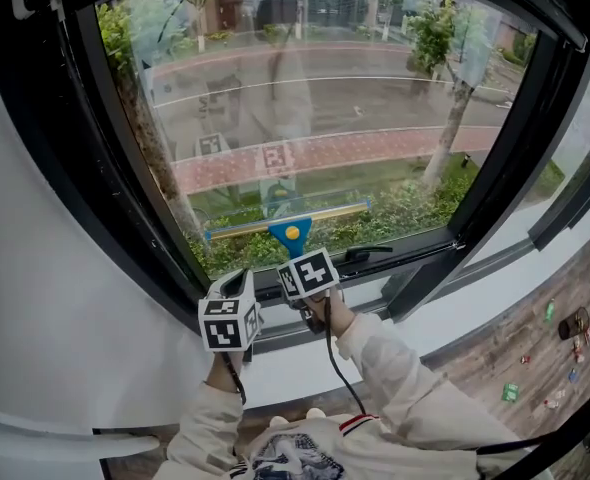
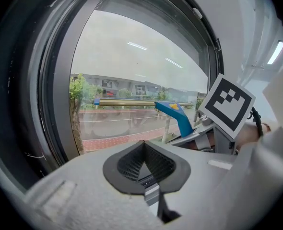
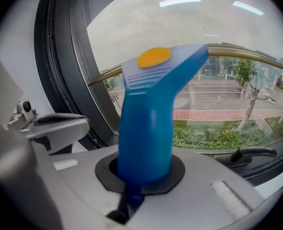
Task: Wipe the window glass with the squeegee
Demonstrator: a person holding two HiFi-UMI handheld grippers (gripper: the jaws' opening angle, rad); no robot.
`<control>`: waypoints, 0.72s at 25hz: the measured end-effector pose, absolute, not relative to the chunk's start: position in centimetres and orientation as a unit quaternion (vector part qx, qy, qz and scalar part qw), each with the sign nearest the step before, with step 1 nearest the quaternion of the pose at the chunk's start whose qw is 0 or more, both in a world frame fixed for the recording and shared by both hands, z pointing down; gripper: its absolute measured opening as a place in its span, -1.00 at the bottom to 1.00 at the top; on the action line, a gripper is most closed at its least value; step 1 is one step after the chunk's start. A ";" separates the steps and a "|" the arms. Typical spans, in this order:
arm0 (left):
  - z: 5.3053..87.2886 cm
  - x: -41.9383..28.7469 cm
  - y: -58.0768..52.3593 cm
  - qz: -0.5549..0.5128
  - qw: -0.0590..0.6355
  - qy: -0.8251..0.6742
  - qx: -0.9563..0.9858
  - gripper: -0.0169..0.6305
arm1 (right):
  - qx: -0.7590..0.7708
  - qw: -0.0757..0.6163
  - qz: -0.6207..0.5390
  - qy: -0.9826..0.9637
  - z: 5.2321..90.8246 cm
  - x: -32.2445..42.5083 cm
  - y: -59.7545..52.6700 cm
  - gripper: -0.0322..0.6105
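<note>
Right gripper (image 3: 142,169) tilted down, tight on squeegee (image 3: 151,104); left gripper (image 2: 144,158) beside it, closed, empty.

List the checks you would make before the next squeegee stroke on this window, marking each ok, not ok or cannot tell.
1. Grip: right hand-held gripper shut on the squeegee: ok.
2. Spare hand: left hand-held gripper empty, jaws together: ok.
3. Contact: blade pressed on the glass: cannot tell.
4. Room for a downward stroke: not ok, the blade sits near the bottom frame.
5. Obstacles: window handle apart from the blade: ok.
</note>
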State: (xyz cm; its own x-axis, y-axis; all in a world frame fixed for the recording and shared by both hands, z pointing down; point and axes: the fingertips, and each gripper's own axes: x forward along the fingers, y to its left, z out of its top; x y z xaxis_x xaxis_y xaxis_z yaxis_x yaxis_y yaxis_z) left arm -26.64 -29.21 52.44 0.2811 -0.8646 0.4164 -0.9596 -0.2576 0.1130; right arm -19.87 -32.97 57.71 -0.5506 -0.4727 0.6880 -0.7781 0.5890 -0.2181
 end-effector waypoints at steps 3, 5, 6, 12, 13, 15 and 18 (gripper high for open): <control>52.7 -26.6 -29.2 0.137 0.177 -0.583 0.781 -0.95 | 0.368 0.298 0.266 -0.840 58.5 -19.8 -32.8 -0.84; 52.9 -26.6 -29.2 0.137 0.179 -0.583 0.780 -0.95 | 0.367 0.301 0.270 -0.838 59.0 -19.8 -32.6 -0.84; 53.0 -26.6 -29.2 0.137 0.180 -0.584 0.780 -0.95 | 0.365 0.303 0.273 -0.837 59.3 -19.8 -32.5 -0.84; 53.4 -26.8 -29.1 0.139 0.185 -0.583 0.779 -0.95 | 0.363 0.316 0.285 -0.829 61.4 -19.7 -32.0 -0.84; 53.5 -26.8 -29.1 0.139 0.187 -0.583 0.778 -0.95 | 0.363 0.317 0.286 -0.828 61.7 -19.7 -32.0 -0.84; 53.7 -26.9 -29.0 0.139 0.189 -0.584 0.777 -0.95 | 0.360 0.322 0.290 -0.826 62.2 -19.6 -31.8 -0.84; 53.9 -27.0 -28.9 0.140 0.191 -0.583 0.777 -0.95 | 0.357 0.328 0.297 -0.822 63.2 -19.5 -31.6 -0.83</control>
State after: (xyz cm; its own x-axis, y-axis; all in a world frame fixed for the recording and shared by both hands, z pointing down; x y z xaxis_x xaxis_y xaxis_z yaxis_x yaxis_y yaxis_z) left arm -26.98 -28.89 53.87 0.2802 -0.8531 0.4401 -0.9599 -0.2459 0.1345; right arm -19.54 -31.57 63.18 -0.5294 -0.3922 0.7523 -0.7826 0.5681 -0.2545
